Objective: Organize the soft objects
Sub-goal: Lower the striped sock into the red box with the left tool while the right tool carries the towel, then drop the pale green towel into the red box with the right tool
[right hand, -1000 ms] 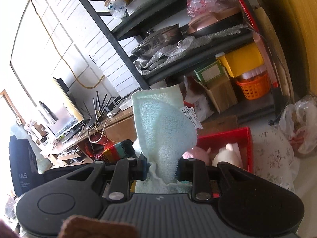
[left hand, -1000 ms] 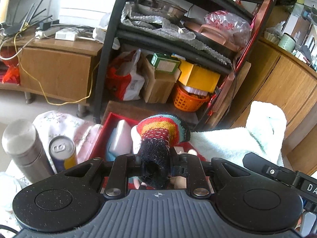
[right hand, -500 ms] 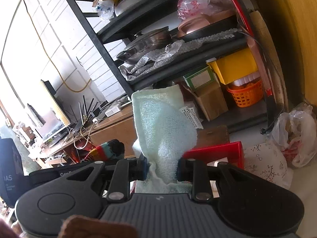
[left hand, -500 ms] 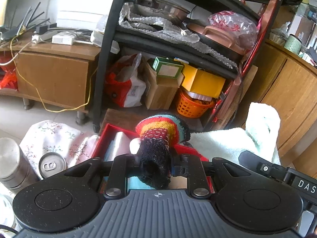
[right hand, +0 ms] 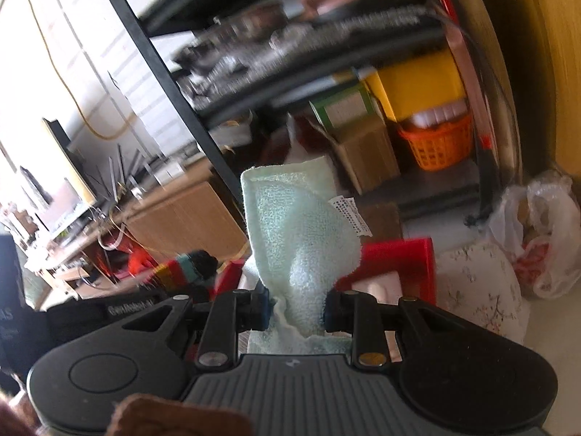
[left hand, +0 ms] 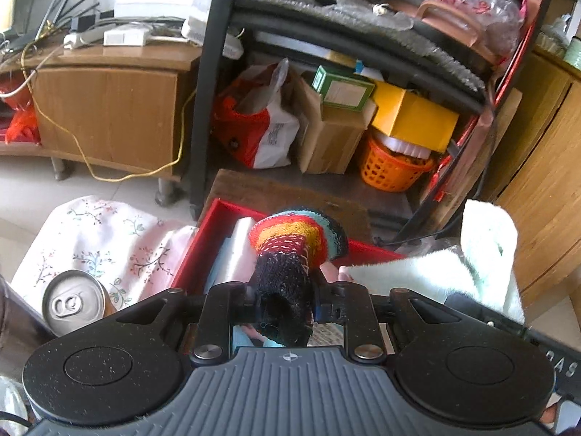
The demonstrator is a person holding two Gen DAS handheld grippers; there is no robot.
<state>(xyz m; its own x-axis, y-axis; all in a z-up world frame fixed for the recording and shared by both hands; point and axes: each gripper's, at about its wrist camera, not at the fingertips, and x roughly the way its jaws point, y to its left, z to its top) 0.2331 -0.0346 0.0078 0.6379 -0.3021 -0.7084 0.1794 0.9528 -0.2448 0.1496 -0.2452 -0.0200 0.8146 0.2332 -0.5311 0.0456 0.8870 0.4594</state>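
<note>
My left gripper point(left hand: 285, 301) is shut on a striped knitted sock point(left hand: 294, 250) with a black cuff and holds it above the red box point(left hand: 203, 239). The sock also shows in the right wrist view point(right hand: 189, 269). My right gripper point(right hand: 296, 309) is shut on a pale green towel point(right hand: 297, 232) with a white label, held above the red box point(right hand: 399, 258). The towel also shows at the right of the left wrist view point(left hand: 454, 272). Pale packets lie in the box; most of its inside is hidden.
A drink can point(left hand: 72, 305) stands on the floral cloth point(left hand: 101, 239) left of the box. A black shelf rack point(left hand: 203, 91) with an orange basket point(left hand: 395, 170), cardboard boxes and bags stands behind. Wooden cabinets stand left point(left hand: 105, 109) and right point(left hand: 544, 167).
Both grippers have moved forward over the red box with their loads. The steel flask has slid out of the left view. The right view is now motion-blurred.
</note>
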